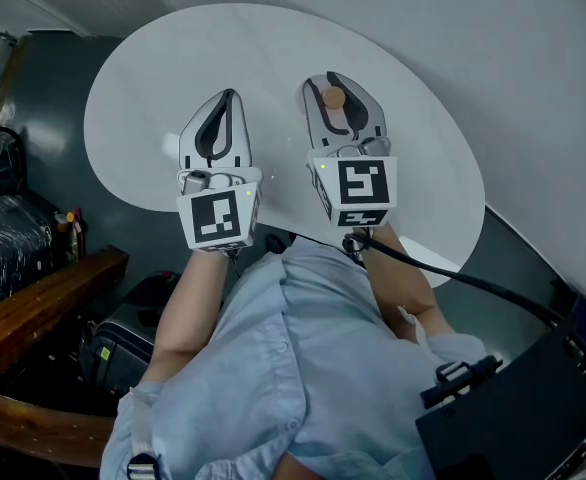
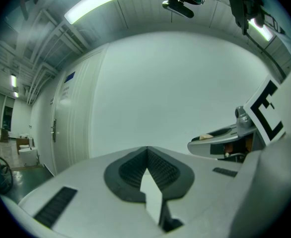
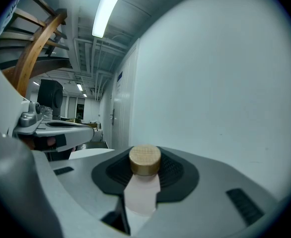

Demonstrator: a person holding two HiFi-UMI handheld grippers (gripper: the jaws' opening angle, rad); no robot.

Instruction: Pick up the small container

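Right gripper view: a small pale container with a round cork-coloured lid (image 3: 143,182) is clamped between the right gripper's (image 3: 145,155) dark ribbed pads.
Head view places it over the white rounded table (image 1: 163,78), toward the far edge; the left gripper (image 1: 227,96) alongside is clenched, tips touching, empty.

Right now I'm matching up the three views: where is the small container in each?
Head view: container top centre, between the right gripper's jaws.
Left gripper view: a tan sliver at right, probably its lid.
Right gripper view: bottom centre, gripped.
Shared landmark: the right gripper.
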